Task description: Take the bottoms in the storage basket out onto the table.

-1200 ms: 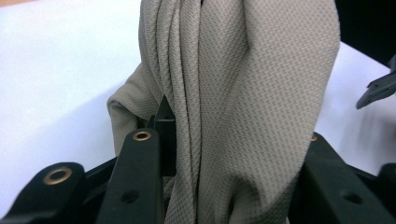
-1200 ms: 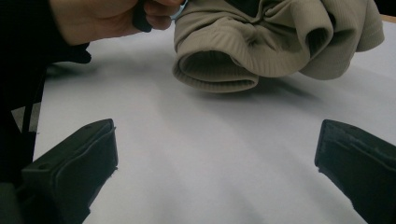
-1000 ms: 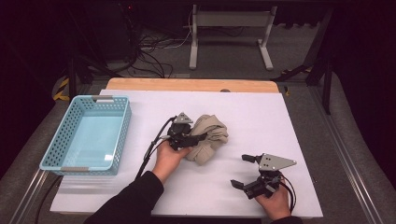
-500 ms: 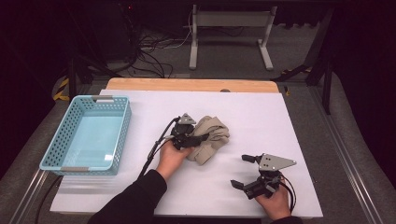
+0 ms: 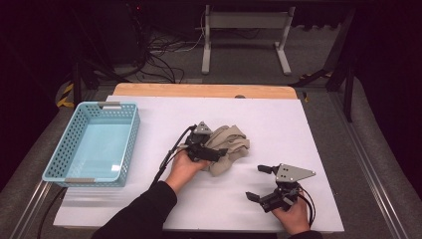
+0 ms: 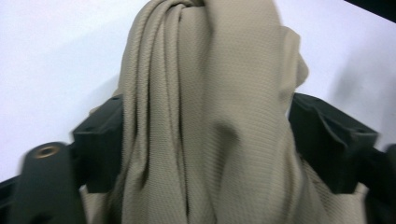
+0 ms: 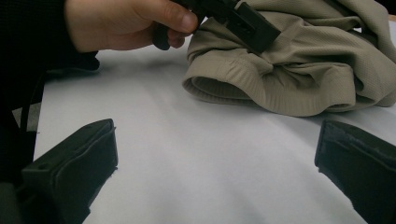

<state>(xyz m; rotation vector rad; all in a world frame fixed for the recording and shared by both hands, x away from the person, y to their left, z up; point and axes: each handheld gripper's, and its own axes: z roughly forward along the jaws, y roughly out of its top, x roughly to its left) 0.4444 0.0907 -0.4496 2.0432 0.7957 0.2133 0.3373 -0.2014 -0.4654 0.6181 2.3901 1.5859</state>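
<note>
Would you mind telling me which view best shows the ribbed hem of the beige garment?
The right gripper view: the ribbed hem curls open facing that camera. The left gripper view gives draped folds of the beige garment; the high view, a small bundle.

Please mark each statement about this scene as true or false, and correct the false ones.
1. The blue basket holds the beige cloth. False: the cloth lies on the white table, the basket has nothing in it.
2. Cloth lies between the left gripper jaws, which have just been opening. True.
3. The right gripper is shut on the cloth. False: it is open, apart from the cloth.
4. The basket stands left of the cloth in the high view. True.
</note>
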